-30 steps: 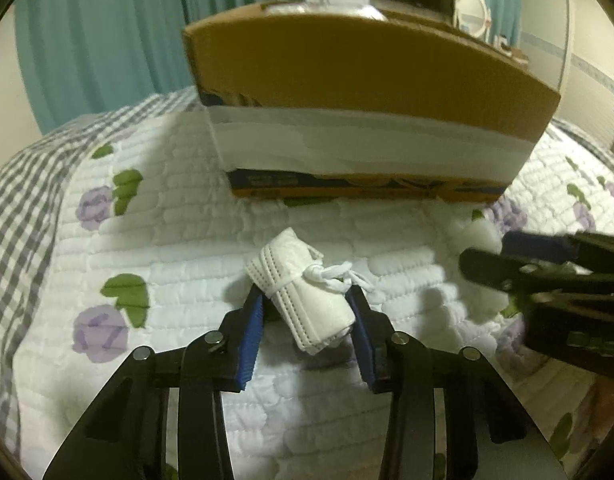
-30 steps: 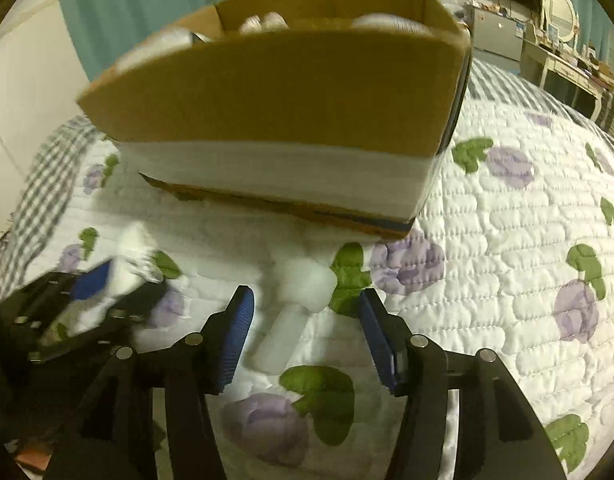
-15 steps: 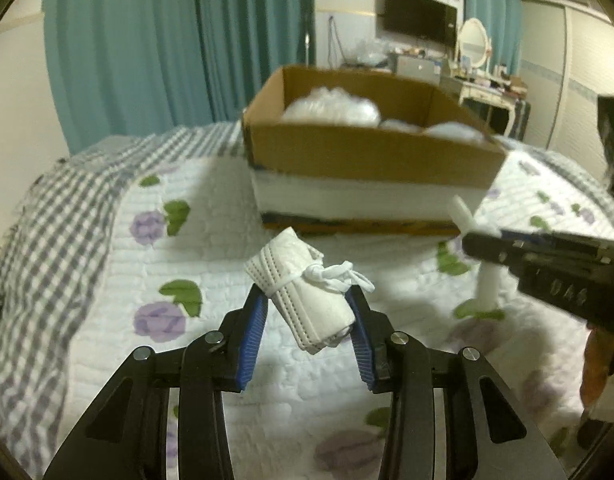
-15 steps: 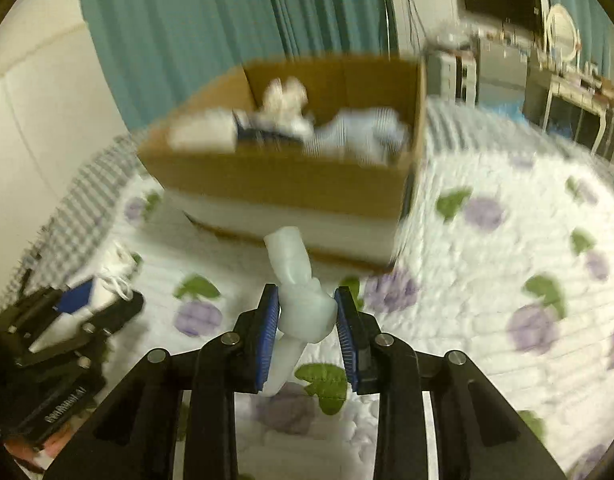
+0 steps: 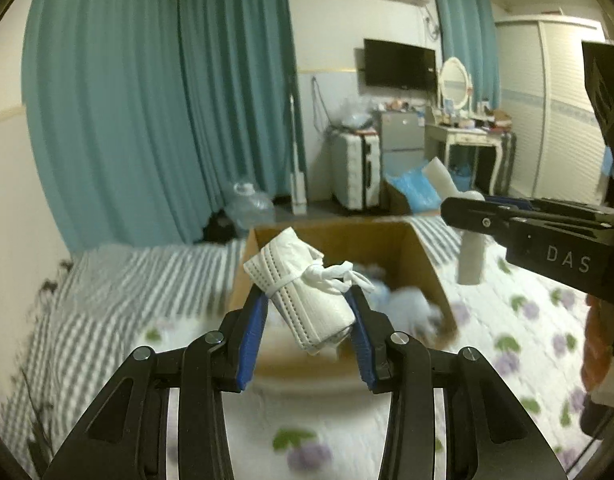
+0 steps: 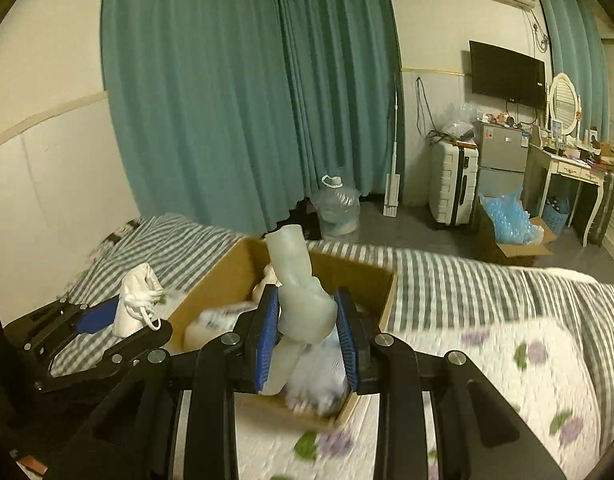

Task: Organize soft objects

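- Face-mask bundle (image 5: 303, 294): white, rolled and tied with its own ear loop, pinched between the blue-padded jaws of the left gripper (image 5: 307, 312); held in the air above the near edge of the cardboard box (image 5: 423, 252). From the right wrist view the same bundle (image 6: 137, 300) appears at the left, beside the box's left wall.
- Foam strip (image 6: 303, 308): pale, translucent white, tied in a knot; the knot is squeezed between the jaws of the right gripper (image 6: 307, 332), one end pointing up, the other hanging down. It is held over the near side of the box (image 6: 223, 280).
- Right gripper, seen from the left wrist view (image 5: 507, 220): enters from the right, with the foam strip (image 5: 471, 256) hanging beside the box's right wall.
- Cardboard box: open-topped, resting on the bed (image 6: 519, 364); contains white and light blue soft items, blurred.
- Bed: white quilt with purple flowers and green leaves on the near part, grey-striped cover on the far part.
- Far background: teal curtains (image 6: 243, 92), water jug (image 6: 339, 208) on the floor, white suitcase (image 6: 453, 184), wall television (image 6: 507, 74).
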### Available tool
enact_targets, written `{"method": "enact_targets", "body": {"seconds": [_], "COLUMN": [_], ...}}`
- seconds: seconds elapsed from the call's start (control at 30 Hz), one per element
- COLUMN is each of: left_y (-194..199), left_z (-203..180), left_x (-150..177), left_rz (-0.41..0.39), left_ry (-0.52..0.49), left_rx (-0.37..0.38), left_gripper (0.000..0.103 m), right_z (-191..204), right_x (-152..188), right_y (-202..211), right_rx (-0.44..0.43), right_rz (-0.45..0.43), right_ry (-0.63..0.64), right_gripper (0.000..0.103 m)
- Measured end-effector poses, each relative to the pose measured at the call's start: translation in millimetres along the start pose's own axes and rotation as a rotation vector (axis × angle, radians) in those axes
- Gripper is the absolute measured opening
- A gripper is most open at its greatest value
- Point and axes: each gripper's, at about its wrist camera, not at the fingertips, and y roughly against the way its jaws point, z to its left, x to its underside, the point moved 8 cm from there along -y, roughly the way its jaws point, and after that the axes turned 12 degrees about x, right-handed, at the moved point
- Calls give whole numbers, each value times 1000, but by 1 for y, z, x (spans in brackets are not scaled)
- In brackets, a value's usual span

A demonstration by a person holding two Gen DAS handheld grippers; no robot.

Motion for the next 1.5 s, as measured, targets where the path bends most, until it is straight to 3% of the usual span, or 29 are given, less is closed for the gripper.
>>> {"method": "enact_targets", "body": {"seconds": [0.2, 0.37, 0.4, 0.43, 0.47, 0.5, 0.6, 0.8, 0.97, 1.03, 1.13, 1.33, 1.5], "left_y": [-76, -109, -111, -114, -115, -116, -108, -54, 43, 85, 137, 197, 201], "left_z": [18, 31, 30, 28, 26, 25, 21, 12, 8, 11, 14, 22, 28], "left_x": [-8, -4, -4, -4, -3, -1, -3, -34, -87, -105, -116, -97, -50], "left_rz": [82, 115, 111, 113, 121, 129, 110, 55, -124, -200, -289, -368, -388], "left_ry": [-5, 22, 13, 3, -8, -16, -32, -37, -45, -33, -13, 1, 39], "left_rx": [-28, 22, 32, 42, 43, 35, -7, -44, -59, -75, -75, -105, -91], "left_gripper": [40, 43, 47, 60, 67, 73, 73, 73, 74, 84, 86, 86, 86], "right_z": [-10, -15, -18, -22, -24, -27, -36, -47, -51, -46, -34, -14, 3], "right_x": [-9, 15, 18, 20, 21, 22, 14, -29, -73, -85, -94, -68, -11], "right_y": [-73, -120, -125, -127, -126, -124, -107, -28, 70, 111, 168, 235, 215], "right_rx": [4, -13, -11, -2, -9, -14, 13, 83, 132, 159, 171, 198, 134], "right_rz": [69, 152, 149, 147, 145, 139, 114, 16, -100, -144, -205, -332, -321], "right_ry": [10, 1, -16, -39, -56, -68, -72, -40, -37, -21, 1, -7, -47], "right_gripper": [28, 35, 43, 61, 68, 72, 72, 74, 84, 94, 101, 103, 103]}}
